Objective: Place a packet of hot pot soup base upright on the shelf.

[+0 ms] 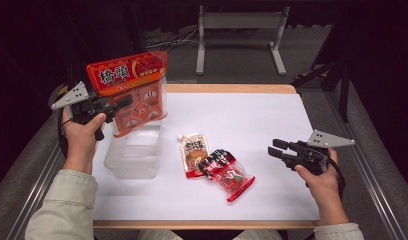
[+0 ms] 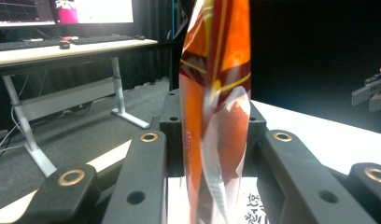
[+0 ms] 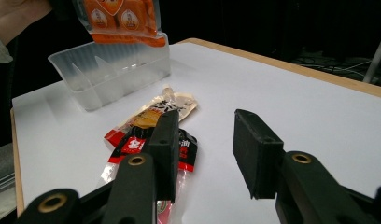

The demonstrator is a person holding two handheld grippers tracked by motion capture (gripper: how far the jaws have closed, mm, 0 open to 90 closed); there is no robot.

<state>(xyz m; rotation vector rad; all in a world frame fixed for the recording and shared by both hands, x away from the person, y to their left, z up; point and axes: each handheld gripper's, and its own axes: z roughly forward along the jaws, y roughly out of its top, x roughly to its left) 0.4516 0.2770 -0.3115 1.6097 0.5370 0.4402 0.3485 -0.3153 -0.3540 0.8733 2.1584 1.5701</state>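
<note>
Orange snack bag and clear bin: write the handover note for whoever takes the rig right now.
Left gripper: shut on the orange snack bag, held above the clear bin.
Right gripper: open, holding nothing, above the table's right side.
Done: bag lifted over the bin.
Left: probably lower it in, then the tan pouch and the red-black packet lying mid-table.

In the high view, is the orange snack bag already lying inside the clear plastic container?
No, the orange snack bag hangs in the left claw above the clear plastic container, not inside it.
</note>
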